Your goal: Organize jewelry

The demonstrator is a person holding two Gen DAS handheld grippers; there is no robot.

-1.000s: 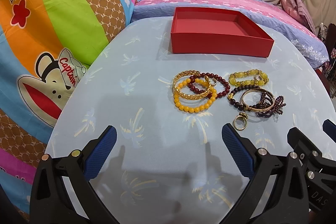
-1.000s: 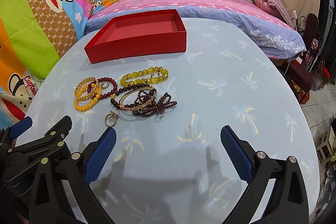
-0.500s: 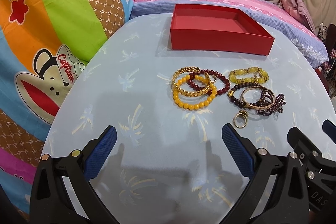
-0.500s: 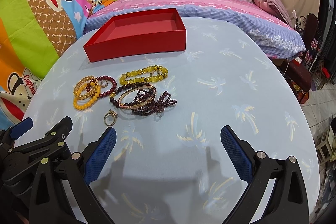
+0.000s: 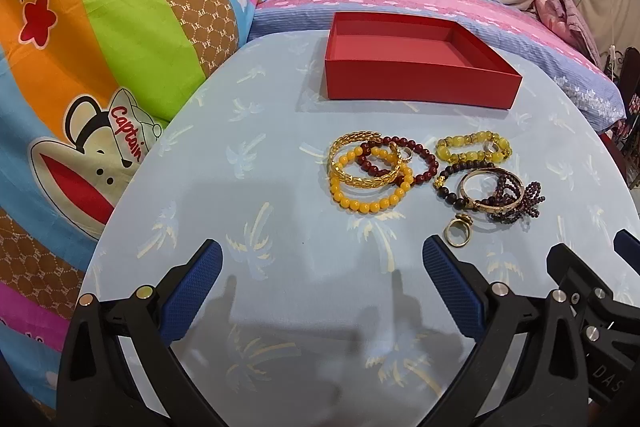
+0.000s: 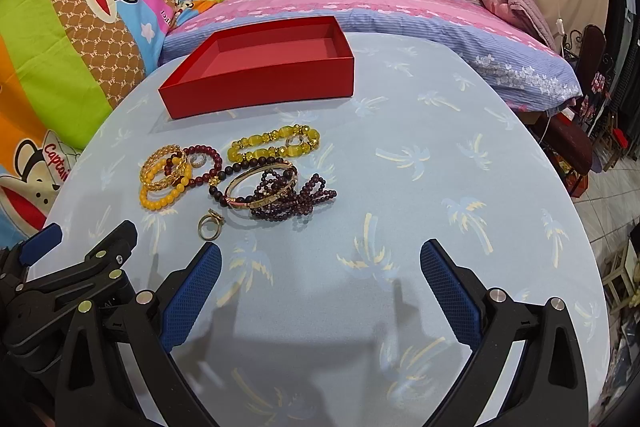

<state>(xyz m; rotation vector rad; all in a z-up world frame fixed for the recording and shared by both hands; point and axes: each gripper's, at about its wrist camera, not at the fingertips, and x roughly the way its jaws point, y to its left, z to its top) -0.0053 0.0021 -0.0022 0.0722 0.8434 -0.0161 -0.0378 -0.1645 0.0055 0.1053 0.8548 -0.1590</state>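
1. The left tool [image 5: 320, 267] hangs above the near edge of the bench [image 5: 248, 211], its two blue fingers spread wide with nothing between them.
2. The right tool [image 6: 320, 267] hangs just beside it, also over the near edge, spread wide and holding nothing.
3. In the right wrist view the left tool shows at the lower left; the two tools are close together but I see no contact.
4. The red box [image 5: 420, 83] stands near the far edge of the bench, open at the top and with nothing in it. Bare cloth lies all around it.
5. The jewelry lies in one group about the middle of the bench, between the box and the tools and apart from both.
6. On the left of the group, a gold chain bangle [image 5: 360, 179] lies over an orange bead bracelet [image 5: 368, 205] and a dark red bead bracelet [image 5: 420, 163].
7. A yellow bead bracelet [image 5: 472, 151] lies at the far right side of the group, closest to the box.
8. A gold bangle [image 5: 492, 201] lies on a dark purple bead strand [image 5: 524, 203], on the right of the group.
9. A gold ring [image 5: 458, 233] lies alone on the near side, just in front of the right finger of the left tool.
10. The right half of the bench and its left edge are bare cloth, so open room is there.
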